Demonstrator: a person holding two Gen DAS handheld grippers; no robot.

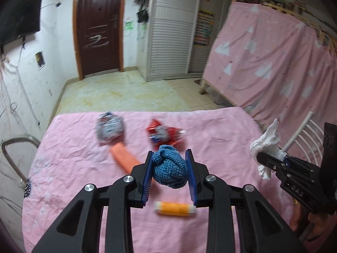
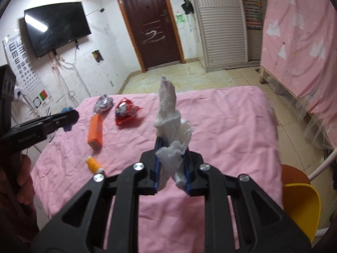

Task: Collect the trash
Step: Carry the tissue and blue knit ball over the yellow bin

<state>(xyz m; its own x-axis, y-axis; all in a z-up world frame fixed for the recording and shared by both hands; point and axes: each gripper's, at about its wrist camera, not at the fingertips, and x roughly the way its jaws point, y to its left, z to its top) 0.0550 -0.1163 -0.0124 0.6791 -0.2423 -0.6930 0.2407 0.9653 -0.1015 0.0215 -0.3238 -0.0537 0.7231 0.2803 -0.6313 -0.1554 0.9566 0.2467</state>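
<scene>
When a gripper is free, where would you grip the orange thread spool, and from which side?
Grip the orange spool across its wound middle, coming from above. It lies on its side on the pink sheet, so the jaws should straddle the barrel between its white end caps, clear of other items.

I see a bench under a wrinkled pink cloth; on it lie a silver wrapper, red wrapper, orange box and orange spool.
</scene>
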